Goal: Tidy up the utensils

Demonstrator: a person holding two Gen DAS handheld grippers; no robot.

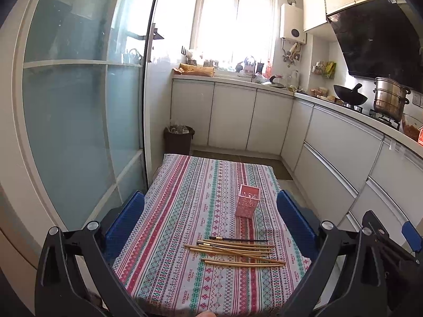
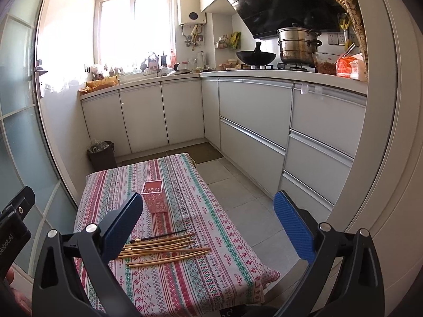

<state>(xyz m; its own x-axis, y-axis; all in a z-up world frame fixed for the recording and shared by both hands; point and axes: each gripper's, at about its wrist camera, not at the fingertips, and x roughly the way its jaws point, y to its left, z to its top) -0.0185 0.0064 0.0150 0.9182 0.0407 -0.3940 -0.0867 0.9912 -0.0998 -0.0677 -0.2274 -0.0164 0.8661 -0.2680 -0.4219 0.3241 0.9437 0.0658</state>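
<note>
A small desk [image 1: 169, 237] draped in a striped, patterned cloth stood in a narrow kitchen. Near its middle sat a pink holder [image 1: 247, 200] with a lattice-cut wall, upright and open at the top. On the near side of the holder, apart from it, lay a loose bundle of chopsticks [image 1: 235, 252] flat on the cloth, roughly parallel and crossing the desk from side to side, a few overlapping at slight angles. One darker stick [image 1: 238, 239] lay at the far edge of the bundle, closest to the holder.

The left tongs [image 1: 210, 224] hung above the near end of the desk, spread wide and gripping nothing, with the holder and chopsticks seen between the blue fingers. The right tongs [image 2: 208, 227] were likewise spread wide and empty, off toward the right edge of the desk, its left finger [image 2: 124, 227] overlapping the view of the chopstick ends. White cabinets [image 2: 253, 121] lined the far and right walls, and a dark bin [image 1: 178, 140] stood on the floor beyond the desk.
</note>
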